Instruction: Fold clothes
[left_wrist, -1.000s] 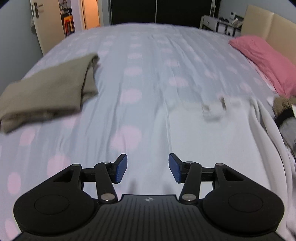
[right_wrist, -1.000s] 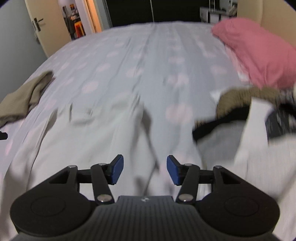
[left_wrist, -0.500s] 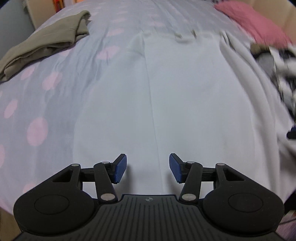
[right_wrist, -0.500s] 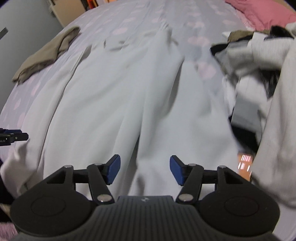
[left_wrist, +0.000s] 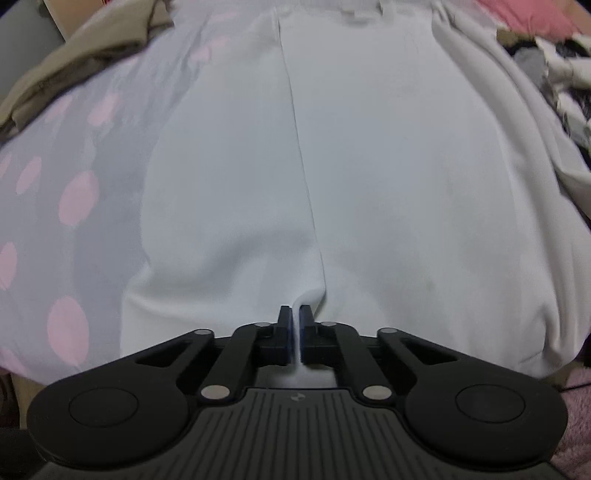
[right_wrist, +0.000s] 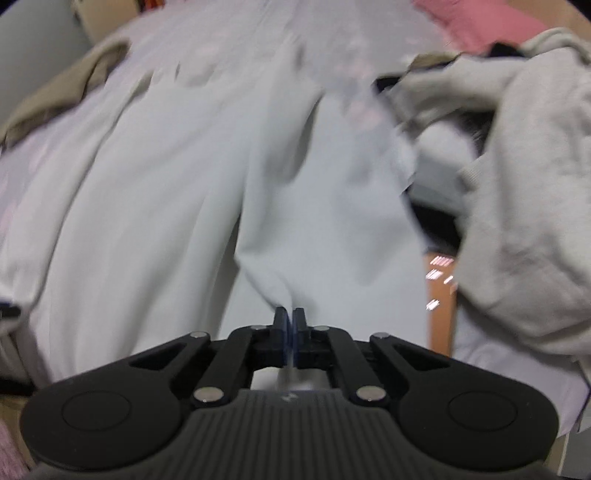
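Observation:
White trousers (left_wrist: 369, 155) lie spread lengthwise on the bed, their near end at the bed's front edge. My left gripper (left_wrist: 294, 312) is shut on the near hem of the white trousers, with cloth pinched between its blue pads. In the right wrist view the same trousers (right_wrist: 184, 177) run away from me, and my right gripper (right_wrist: 289, 314) is shut on their near edge at a bunched fold.
The bed has a pale sheet with pink dots (left_wrist: 74, 199). A folded khaki garment (left_wrist: 92, 48) lies at the far left. A heap of grey, black and white clothes (right_wrist: 524, 147) sits at the right. A pink pillow (left_wrist: 532, 18) is at the far right.
Both grippers have moved down to the near end of the trousers and closed on the cloth; they were open half a second ago.

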